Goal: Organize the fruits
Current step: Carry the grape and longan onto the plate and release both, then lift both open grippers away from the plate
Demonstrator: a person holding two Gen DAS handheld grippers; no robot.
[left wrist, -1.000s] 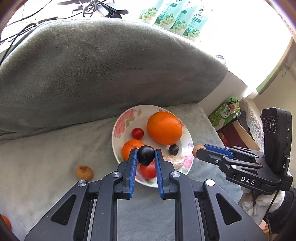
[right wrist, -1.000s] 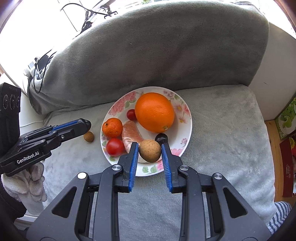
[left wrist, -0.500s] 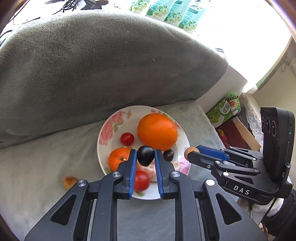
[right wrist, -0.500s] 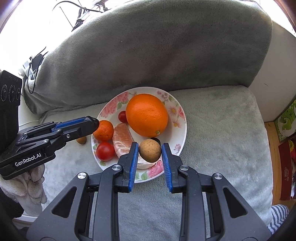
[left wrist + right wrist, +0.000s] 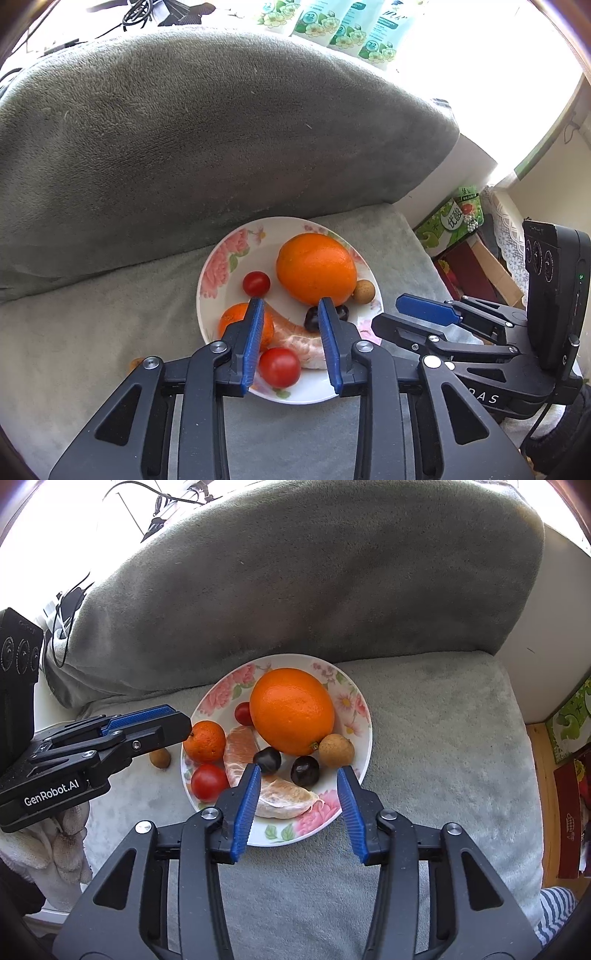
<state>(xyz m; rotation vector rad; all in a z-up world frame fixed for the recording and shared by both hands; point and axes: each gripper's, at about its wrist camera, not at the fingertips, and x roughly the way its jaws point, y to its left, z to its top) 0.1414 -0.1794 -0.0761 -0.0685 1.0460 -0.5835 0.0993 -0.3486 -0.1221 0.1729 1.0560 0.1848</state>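
Jaws opening on both my grippers, nothing pinched in either. My left gripper (image 5: 291, 341) hangs over the near rim of the plate (image 5: 221, 254), pads parted narrowly — a tomato (image 5: 279, 366) and a peeled segment (image 5: 295, 338) lie on the plate below the gap, untouched. My right gripper (image 5: 295, 806) stands wider, over the near edge of the plate too, a second peeled segment (image 5: 282, 799) under it.

Just past the pads: two dark grapes (image 5: 304, 770), close together, both resting on the plate. A brown longan (image 5: 336, 750) sits on the plate beside the right-hand grape, against the big orange (image 5: 291, 710).

Left side of the plate — a mandarin (image 5: 205, 740), a small cherry tomato (image 5: 243, 713) behind it.

Off the plate, on the grey cushion (image 5: 443, 738): another longan (image 5: 160, 757), just beside the left rim.

Farther back, the grey backrest (image 5: 314, 583); beyond it cables (image 5: 155, 502) and bright window light.
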